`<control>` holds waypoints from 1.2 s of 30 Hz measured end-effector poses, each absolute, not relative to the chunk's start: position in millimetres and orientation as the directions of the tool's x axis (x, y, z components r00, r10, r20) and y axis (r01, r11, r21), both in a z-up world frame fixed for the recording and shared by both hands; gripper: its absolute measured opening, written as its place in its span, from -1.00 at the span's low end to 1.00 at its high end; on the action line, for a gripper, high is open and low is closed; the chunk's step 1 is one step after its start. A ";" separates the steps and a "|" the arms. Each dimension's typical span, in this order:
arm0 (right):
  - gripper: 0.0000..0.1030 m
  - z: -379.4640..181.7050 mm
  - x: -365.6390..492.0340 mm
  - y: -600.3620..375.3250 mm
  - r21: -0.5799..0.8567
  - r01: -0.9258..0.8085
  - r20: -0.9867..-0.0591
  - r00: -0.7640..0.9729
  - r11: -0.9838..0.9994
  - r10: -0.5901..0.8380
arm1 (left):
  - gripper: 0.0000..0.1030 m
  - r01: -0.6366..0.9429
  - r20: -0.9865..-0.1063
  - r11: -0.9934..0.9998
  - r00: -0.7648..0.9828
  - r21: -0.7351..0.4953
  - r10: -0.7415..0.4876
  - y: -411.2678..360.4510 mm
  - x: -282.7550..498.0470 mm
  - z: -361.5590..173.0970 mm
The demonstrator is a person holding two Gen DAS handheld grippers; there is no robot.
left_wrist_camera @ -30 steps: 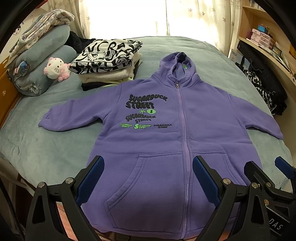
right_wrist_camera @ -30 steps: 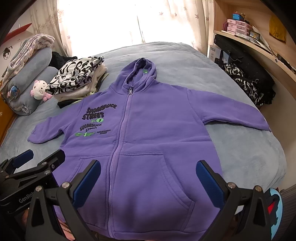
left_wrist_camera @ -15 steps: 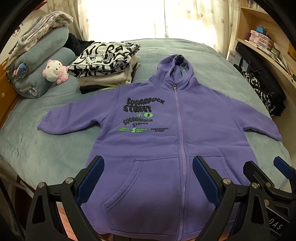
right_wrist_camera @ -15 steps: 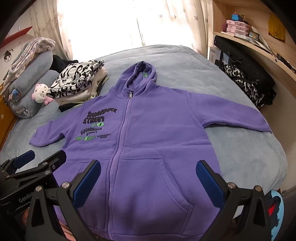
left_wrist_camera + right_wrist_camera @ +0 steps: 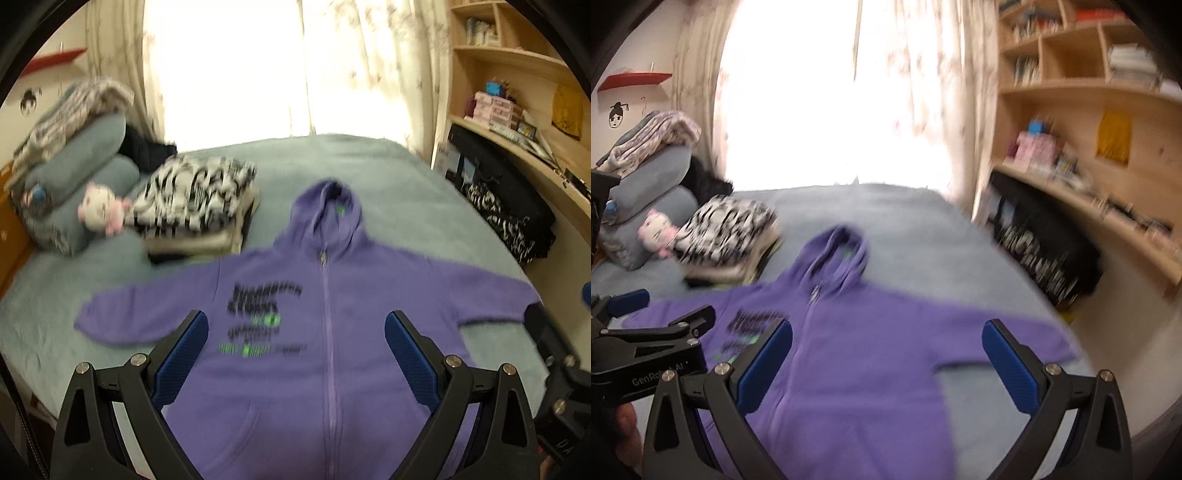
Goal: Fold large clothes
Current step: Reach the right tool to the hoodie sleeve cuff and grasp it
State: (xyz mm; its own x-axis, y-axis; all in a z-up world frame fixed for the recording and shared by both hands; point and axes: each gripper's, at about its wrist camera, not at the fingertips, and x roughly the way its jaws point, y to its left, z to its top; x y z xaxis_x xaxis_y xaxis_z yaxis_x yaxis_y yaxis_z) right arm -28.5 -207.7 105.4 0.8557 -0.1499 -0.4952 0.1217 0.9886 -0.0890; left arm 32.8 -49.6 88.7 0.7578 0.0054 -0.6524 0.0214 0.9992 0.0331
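Observation:
A purple zip hoodie (image 5: 325, 332) (image 5: 857, 343) lies face up on the grey-blue bed (image 5: 388, 184), sleeves spread out to both sides, hood toward the window. Black and green lettering sits on its chest. My left gripper (image 5: 295, 336) hovers open above the hoodie's lower front, holding nothing. My right gripper (image 5: 886, 347) is open too, above the hoodie's body and right sleeve, and empty. The left gripper's body (image 5: 646, 354) shows at the left of the right wrist view. Both views are motion-blurred.
A stack of folded clothes (image 5: 199, 206) with a black-and-white print on top sits left of the hood. Pillows (image 5: 74, 177) and a plush toy (image 5: 99, 214) lie at the far left. Wooden shelves (image 5: 1089, 110) and a dark bag (image 5: 1045, 251) line the right wall.
Both grippers have pulled back and tilted upward, so the hoodie sits lower and smaller in view and more window and shelving shows. The hoodie itself has not moved. Both stay open.

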 end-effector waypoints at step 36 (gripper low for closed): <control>0.83 -67.1 65.7 -486.1 0.183 0.630 -0.791 0.551 0.755 -0.268 | 0.83 0.144 -0.745 0.975 0.629 -0.168 -0.222 -201.3 187.8 -57.3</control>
State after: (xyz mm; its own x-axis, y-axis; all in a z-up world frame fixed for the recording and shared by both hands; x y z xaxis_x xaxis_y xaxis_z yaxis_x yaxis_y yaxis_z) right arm 65.7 -486.1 -67.1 0.5509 -0.2676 -0.7905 0.6297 0.7549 0.1833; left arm 187.8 -201.3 -57.3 0.6286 -0.2219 -0.7454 0.1445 0.9751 -0.1684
